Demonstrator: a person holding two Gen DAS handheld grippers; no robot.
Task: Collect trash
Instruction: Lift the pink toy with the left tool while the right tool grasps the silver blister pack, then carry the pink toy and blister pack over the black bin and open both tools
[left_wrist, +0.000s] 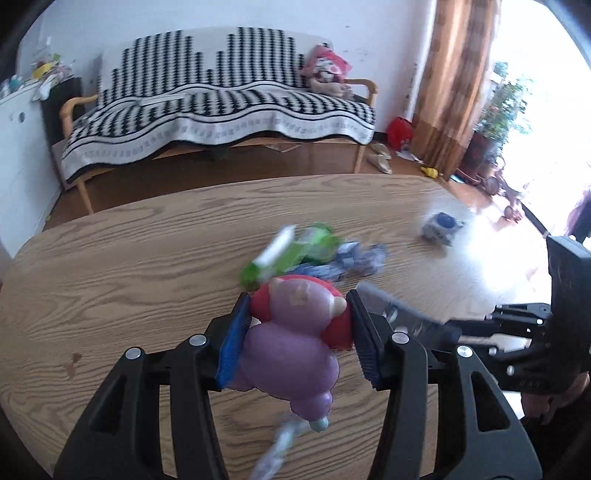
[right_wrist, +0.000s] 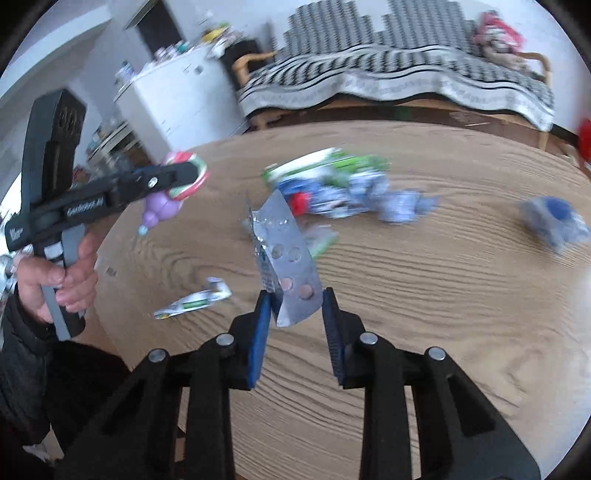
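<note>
Gripping a purple and red inflated toy (left_wrist: 291, 332), the left gripper (left_wrist: 299, 332) has its jaws pressed against the toy's two sides at the lower centre of the left wrist view, held above the wooden bench (left_wrist: 129, 258). In the right wrist view the same gripper (right_wrist: 184, 177) shows at the middle left of the frame, the toy (right_wrist: 162, 206) hanging under it, with the person's left hand (right_wrist: 62, 280) wrapped round the handle at the lower left.

The right gripper (right_wrist: 295, 314) holds a silver blister pack (right_wrist: 288, 251): its jaws stand fairly wide, yet the pack's lower end is caught between them and the pack rises upward, tilted left, at the centre of the frame. In the left wrist view the pack (left_wrist: 399, 310) pokes in from the right, just beside the toy.

On the bench above centre lies a blurred heap of wrappers (right_wrist: 332, 184), green, white and blue, touching one another. Well apart from it, at the right of the frame, sits a blue and white crumpled packet (right_wrist: 554, 221). A small white and green wrapper (right_wrist: 195, 299) lies alone at the lower left of the bench.

Across the top of both views, beyond the bench, is a sofa with a black and white cover (left_wrist: 221, 96), and a white cabinet (right_wrist: 177, 96) fills the upper left of the right wrist view.
</note>
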